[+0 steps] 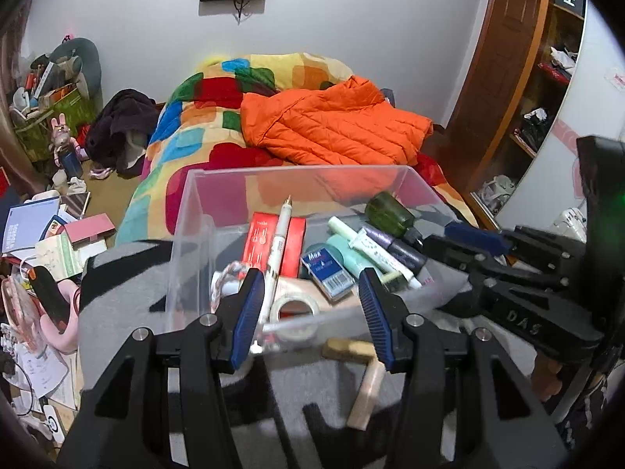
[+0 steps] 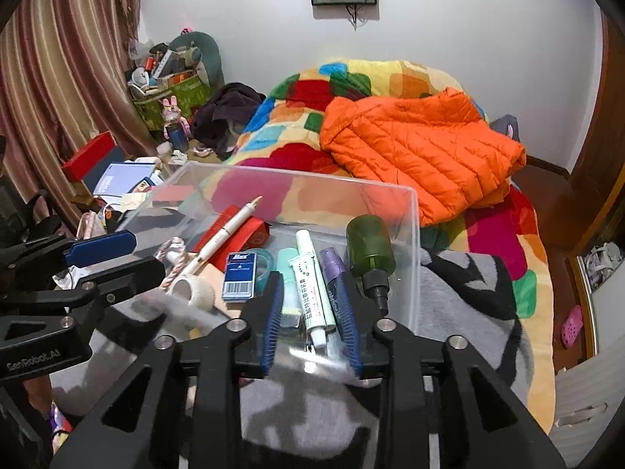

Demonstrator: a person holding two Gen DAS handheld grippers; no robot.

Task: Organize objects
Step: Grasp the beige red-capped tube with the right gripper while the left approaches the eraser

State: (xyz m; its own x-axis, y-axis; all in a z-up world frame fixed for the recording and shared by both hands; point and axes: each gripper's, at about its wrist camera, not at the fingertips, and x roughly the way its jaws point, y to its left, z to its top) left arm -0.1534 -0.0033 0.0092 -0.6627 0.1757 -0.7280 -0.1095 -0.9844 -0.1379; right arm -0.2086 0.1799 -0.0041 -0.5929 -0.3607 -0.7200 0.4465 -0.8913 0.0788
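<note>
**Last stray item waits just outside the clear box**

The left gripper (image 1: pixel 310 312) hovers at the near wall of the clear plastic box (image 1: pixel 183 234), its blue-padded jaws spread wide and holding nothing. Just below and inside the right-hand jaw, on the grey-and-black blanket (image 1: pixel 117 312), lies a beige stick-shaped object with a gold cap (image 1: pixel 365 383). It sits outside the box, close against the near wall.

Its long axis runs nearly along the gripper's line of sight, tilted slightly. The gold cap lies at the far end, turned sideways toward the gap between the jaws; the beige end points back toward the camera.

To pick it up well, the left gripper would likely need to drop lower and shift toward its right-hand jaw until the beige shaft sits centred in the gap. Closing across the short width should then give the firmest hold, and the box wall must be cleared on the lift.

The right gripper (image 2: pixel 310 320) reaches over the near wall with its jaws partly spread. A white tube with green print (image 2: pixel 310 285) and a pale teal tube (image 2: pixel 289 289) lie between them; whether the pads touch either cannot be told. A purple tube (image 2: pixel 332 269) lies at the right-hand jaw, a dark green bottle (image 2: pixel 369 242) beyond it.
</note>
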